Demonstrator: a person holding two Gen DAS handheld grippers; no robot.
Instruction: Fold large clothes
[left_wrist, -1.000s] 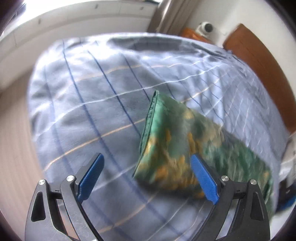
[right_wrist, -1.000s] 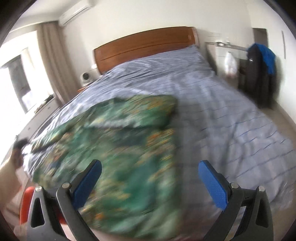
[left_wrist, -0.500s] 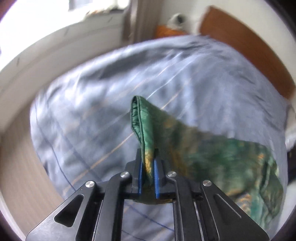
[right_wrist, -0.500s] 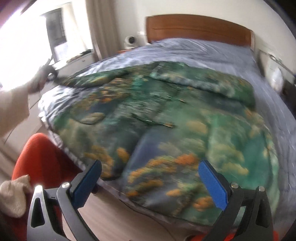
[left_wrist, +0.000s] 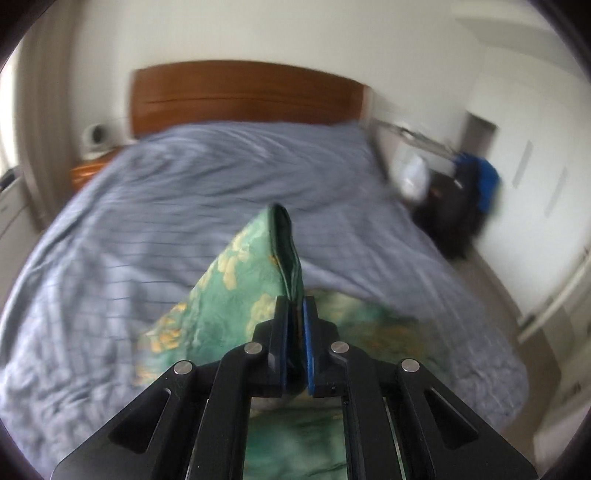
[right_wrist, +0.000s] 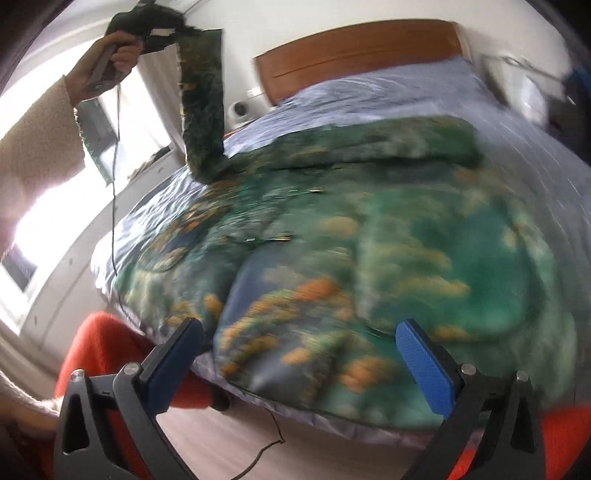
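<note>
Left gripper (left_wrist: 295, 325) lifts the sleeve (left_wrist: 258, 273) of a green floral garment, its jaws clamped tight on the cuff.
In the right wrist view, the right gripper (right_wrist: 295, 354) gapes wide and empty over the garment (right_wrist: 369, 240) spread on the bed (right_wrist: 388, 88).

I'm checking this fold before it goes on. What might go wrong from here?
The left tongs pinch only the cuff of the sleeve, lifted high, so it may slip out. The right tongs hang open and hold nothing, so the garment, which overhangs the bed, could drag or slide off.
</note>
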